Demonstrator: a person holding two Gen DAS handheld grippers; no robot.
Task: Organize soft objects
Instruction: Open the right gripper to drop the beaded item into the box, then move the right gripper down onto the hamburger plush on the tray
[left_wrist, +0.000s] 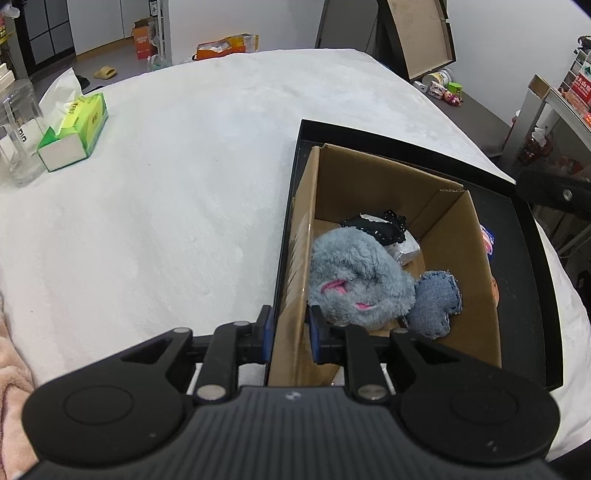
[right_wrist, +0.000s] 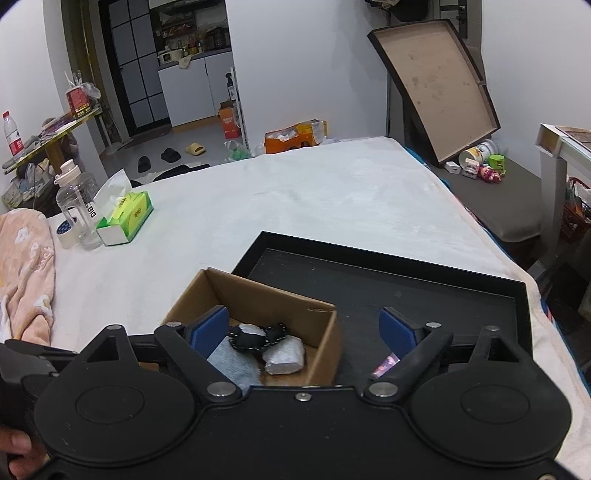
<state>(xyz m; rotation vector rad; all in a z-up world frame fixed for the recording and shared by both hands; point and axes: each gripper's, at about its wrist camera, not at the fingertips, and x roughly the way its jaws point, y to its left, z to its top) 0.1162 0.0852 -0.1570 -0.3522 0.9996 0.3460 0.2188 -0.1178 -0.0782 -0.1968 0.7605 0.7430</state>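
A brown cardboard box (left_wrist: 373, 177) stands in a black tray (left_wrist: 524, 280) on the white bed. In it lie a grey-blue fluffy plush (left_wrist: 354, 277) with pink ears, a denim piece (left_wrist: 436, 302), a black beaded item (left_wrist: 380, 223) and a silvery packet (left_wrist: 406, 253). My left gripper (left_wrist: 291, 334) straddles the box's left wall, its jaws close on either side; contact is unclear. My right gripper (right_wrist: 306, 330) is open and empty above the box (right_wrist: 258, 295), where the black item (right_wrist: 255, 338), the packet (right_wrist: 286, 356) and the plush (right_wrist: 236, 363) show.
A green tissue box (left_wrist: 74, 129) and a clear bottle (left_wrist: 16, 133) stand at the bed's left. A pink blanket (right_wrist: 26, 273) lies at the left edge. A pink-orange object (left_wrist: 489, 240) sits in the tray right of the box. A large tray (right_wrist: 439, 85) leans on the far wall.
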